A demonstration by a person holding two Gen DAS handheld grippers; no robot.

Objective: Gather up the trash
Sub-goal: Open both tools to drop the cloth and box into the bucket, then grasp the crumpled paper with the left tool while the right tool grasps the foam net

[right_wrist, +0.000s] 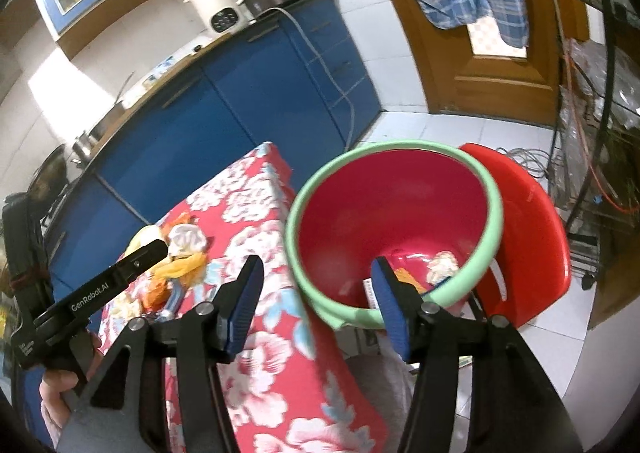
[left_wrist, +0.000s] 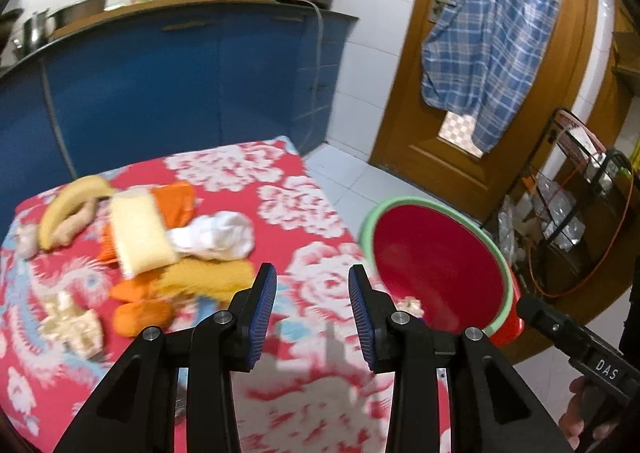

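A heap of trash lies on the red floral tablecloth (left_wrist: 320, 181): a banana (left_wrist: 68, 205), a pale yellow sponge (left_wrist: 140, 233), orange peel (left_wrist: 176, 201), a crumpled white tissue (left_wrist: 216, 233), a yellow rag (left_wrist: 208, 277) and a cream plastic piece (left_wrist: 76, 325). My left gripper (left_wrist: 312, 273) hangs open over the cloth, right of the heap, with nothing between its pads. My right gripper (right_wrist: 316, 265) is open and empty by the near rim of the red bucket (right_wrist: 392, 205). In the bucket lie a crumpled paper (right_wrist: 442, 265) and an orange wrapper (right_wrist: 408, 279).
The green-rimmed bucket (left_wrist: 436, 265) sits on a red plastic stool (right_wrist: 532, 233) off the table's right edge. Blue kitchen cabinets (left_wrist: 180, 85) stand behind the table. A wooden door (left_wrist: 440, 133) with a checked shirt and a wire rack (left_wrist: 580, 193) are at the right.
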